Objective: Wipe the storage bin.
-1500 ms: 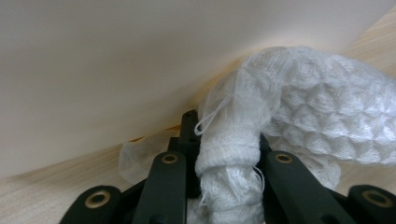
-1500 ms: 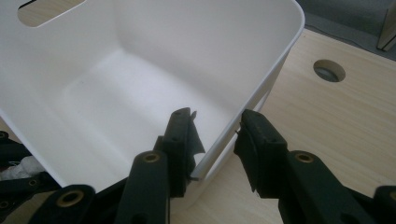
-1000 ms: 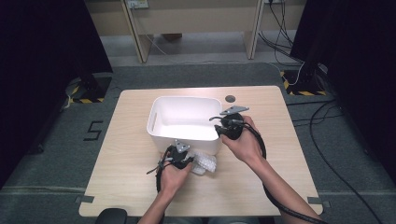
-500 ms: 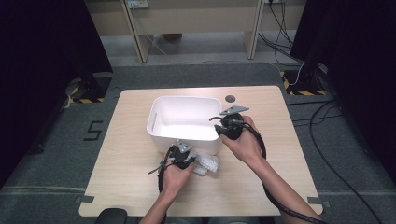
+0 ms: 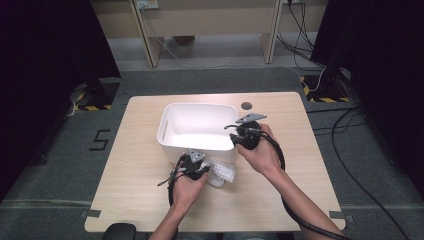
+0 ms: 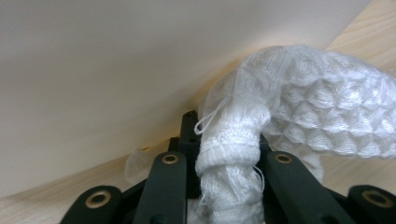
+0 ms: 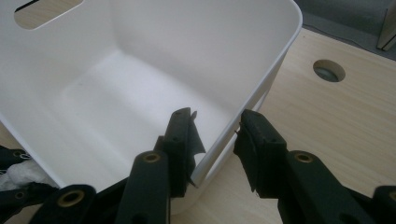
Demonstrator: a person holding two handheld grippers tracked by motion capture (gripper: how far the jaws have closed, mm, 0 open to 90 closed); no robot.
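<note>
Beside the tub, the cloth lies crosswise.

On the counter a white bin stands open, the left tool shut on a white cloth just in front of its near wall, while the right tool sits at its right rim near a round hole.
</note>
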